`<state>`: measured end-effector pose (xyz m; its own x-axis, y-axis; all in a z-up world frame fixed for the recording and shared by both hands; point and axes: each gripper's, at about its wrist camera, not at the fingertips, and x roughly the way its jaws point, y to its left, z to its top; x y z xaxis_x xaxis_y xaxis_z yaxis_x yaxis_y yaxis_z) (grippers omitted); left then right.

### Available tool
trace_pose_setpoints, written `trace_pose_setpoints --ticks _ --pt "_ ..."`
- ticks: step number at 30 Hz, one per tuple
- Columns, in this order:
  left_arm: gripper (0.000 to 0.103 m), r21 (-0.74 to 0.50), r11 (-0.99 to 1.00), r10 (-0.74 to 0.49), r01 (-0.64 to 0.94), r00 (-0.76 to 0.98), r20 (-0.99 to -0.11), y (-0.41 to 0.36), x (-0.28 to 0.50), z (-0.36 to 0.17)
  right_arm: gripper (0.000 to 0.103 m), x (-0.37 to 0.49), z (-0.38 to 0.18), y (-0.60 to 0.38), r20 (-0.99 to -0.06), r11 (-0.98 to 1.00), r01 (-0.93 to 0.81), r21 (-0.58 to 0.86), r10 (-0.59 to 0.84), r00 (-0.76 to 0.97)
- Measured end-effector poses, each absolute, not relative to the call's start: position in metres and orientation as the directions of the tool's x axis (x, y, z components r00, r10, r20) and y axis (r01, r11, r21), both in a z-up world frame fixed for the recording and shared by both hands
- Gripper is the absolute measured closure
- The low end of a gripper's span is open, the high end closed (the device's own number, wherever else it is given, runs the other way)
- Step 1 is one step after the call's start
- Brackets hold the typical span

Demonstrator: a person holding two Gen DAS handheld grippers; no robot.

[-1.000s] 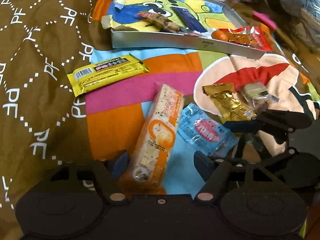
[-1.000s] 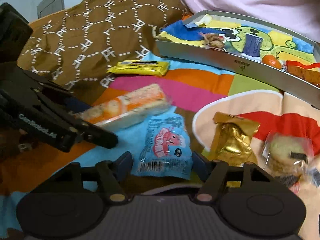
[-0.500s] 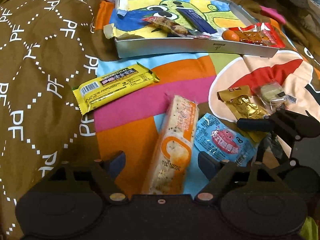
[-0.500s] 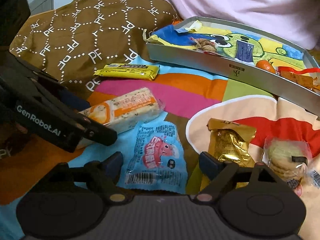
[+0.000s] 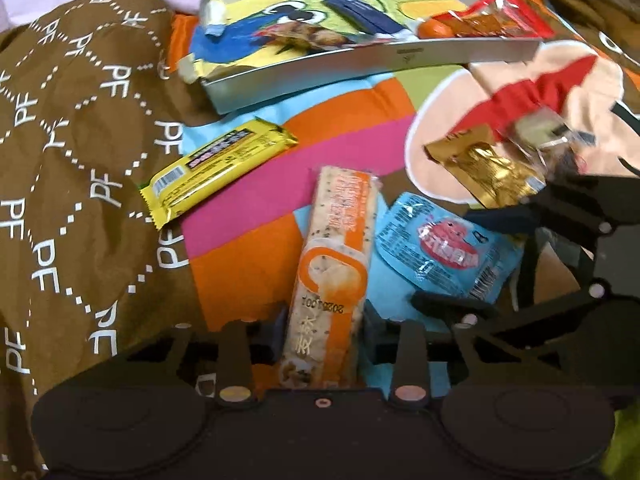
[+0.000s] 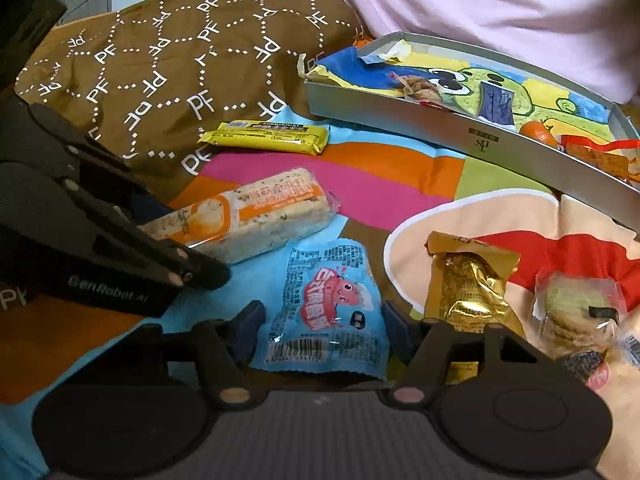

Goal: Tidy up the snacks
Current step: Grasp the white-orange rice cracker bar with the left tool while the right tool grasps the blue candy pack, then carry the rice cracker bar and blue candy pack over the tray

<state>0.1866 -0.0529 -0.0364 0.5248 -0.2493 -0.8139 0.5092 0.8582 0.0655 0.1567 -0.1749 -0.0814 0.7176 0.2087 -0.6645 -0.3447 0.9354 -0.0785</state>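
While the left gripper (image 5: 320,334) had its fingers clamped on the long orange-and-white snack bar (image 5: 334,280) at lower middle, the right gripper (image 6: 320,326) sat wide apart around the blue plastic packet (image 6: 326,312); lifting slowly toward the grey metal tray (image 5: 360,66) would be best.

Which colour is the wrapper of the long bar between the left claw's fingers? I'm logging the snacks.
Orange and white, speckled bar; clearest in the left wrist view.

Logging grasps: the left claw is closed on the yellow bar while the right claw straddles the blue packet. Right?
Not quite. The left claw grips the orange-and-white bar, as the left wrist view shows; the yellow bar lies untouched. The right claw does straddle the blue packet.
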Motion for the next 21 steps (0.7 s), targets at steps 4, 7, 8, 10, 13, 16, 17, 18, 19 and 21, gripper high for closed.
trace_pose_setpoints --ticks 4,7,8,10,13,16,17,18,19,21 --pt "0.068 0.037 0.856 -0.263 0.516 0.495 -0.828 -0.055 0.178 -0.032 0.035 0.151 -0.078 -0.166 -0.676 0.926 -0.348 -0.148 0.163 0.719" --pt "0.068 0.001 0.872 -0.265 0.490 0.473 -0.840 -0.054 0.172 -0.031 0.036 0.146 -0.076 -0.163 -0.683 0.915 -0.354 -0.192 0.134 0.718" --pt "0.068 -0.020 0.880 -0.269 0.475 0.463 -0.844 -0.052 0.170 -0.032 0.036 0.143 -0.075 -0.162 -0.685 0.911 -0.356 -0.205 0.126 0.718" --pt "0.068 -0.064 0.896 -0.282 0.440 0.451 -0.846 -0.048 0.167 -0.032 0.036 0.137 -0.072 -0.163 -0.686 0.903 -0.361 -0.232 0.111 0.719" --pt "0.069 -0.131 0.911 -0.313 0.392 0.449 -0.837 -0.044 0.163 -0.031 0.037 0.125 -0.069 -0.164 -0.678 0.888 -0.366 -0.277 0.089 0.730" --pt "0.069 -0.172 0.916 -0.334 0.361 0.454 -0.826 -0.047 0.157 -0.030 0.037 0.112 -0.068 -0.160 -0.656 0.854 -0.374 -0.361 0.053 0.753" --pt "0.069 -0.178 0.916 -0.339 0.358 0.458 -0.822 -0.048 0.154 -0.030 0.037 0.107 -0.069 -0.158 -0.645 0.836 -0.377 -0.398 0.038 0.764" --pt "0.069 -0.178 0.916 -0.341 0.360 0.462 -0.819 -0.051 0.150 -0.030 0.037 0.101 -0.070 -0.155 -0.627 0.814 -0.374 -0.444 0.016 0.778" --pt "0.069 -0.169 0.915 -0.336 0.366 0.463 -0.820 -0.053 0.146 -0.030 0.037 0.096 -0.071 -0.153 -0.609 0.793 -0.368 -0.485 -0.005 0.793" --pt "0.069 -0.133 0.919 -0.310 0.371 0.472 -0.825 -0.059 0.140 -0.032 0.036 0.088 -0.075 -0.151 -0.587 0.756 -0.357 -0.548 -0.043 0.809"
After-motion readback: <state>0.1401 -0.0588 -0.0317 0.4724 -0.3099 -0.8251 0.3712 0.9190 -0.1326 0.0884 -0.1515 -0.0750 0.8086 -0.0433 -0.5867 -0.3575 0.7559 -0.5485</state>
